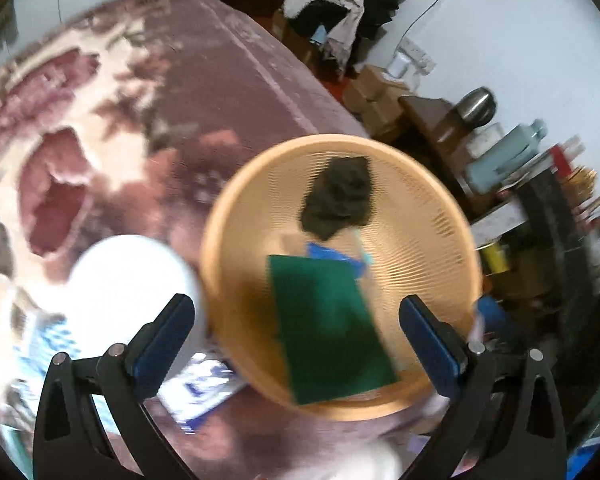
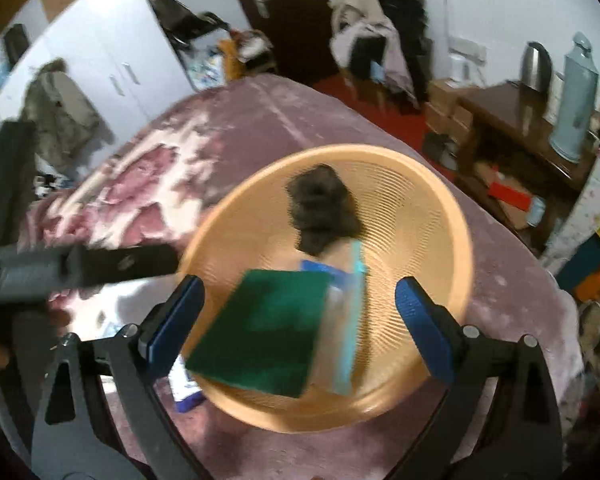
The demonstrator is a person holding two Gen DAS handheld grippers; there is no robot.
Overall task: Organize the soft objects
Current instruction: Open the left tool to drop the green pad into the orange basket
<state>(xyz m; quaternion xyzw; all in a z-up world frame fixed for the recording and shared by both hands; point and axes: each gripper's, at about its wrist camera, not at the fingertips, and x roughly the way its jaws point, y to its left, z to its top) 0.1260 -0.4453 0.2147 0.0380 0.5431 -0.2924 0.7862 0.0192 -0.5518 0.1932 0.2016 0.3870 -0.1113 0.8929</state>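
Observation:
An orange woven basket [image 1: 432,216] [image 2: 420,216] sits on a bed with a maroon floral blanket [image 1: 204,92] [image 2: 236,120]. Inside lie a green scouring pad [image 1: 328,324] [image 2: 268,324], a dark crumpled cloth [image 1: 338,198] [image 2: 320,208] and a blue-edged sponge or packet [image 1: 332,254] [image 2: 348,320]. My left gripper [image 1: 296,340] is open and empty above the basket's near side. My right gripper [image 2: 296,328] is open and empty above the pad. The left gripper's arm [image 2: 80,268] shows at the left of the right wrist view.
A white round object [image 1: 128,280] lies left of the basket, with blue-and-white packets [image 1: 204,388] [image 2: 186,388] beside it. A wooden table with a kettle [image 2: 536,64] and a thermos [image 2: 576,100] stands right. A clothes pile [image 2: 380,28] and a white wardrobe [image 2: 100,52] stand behind the bed.

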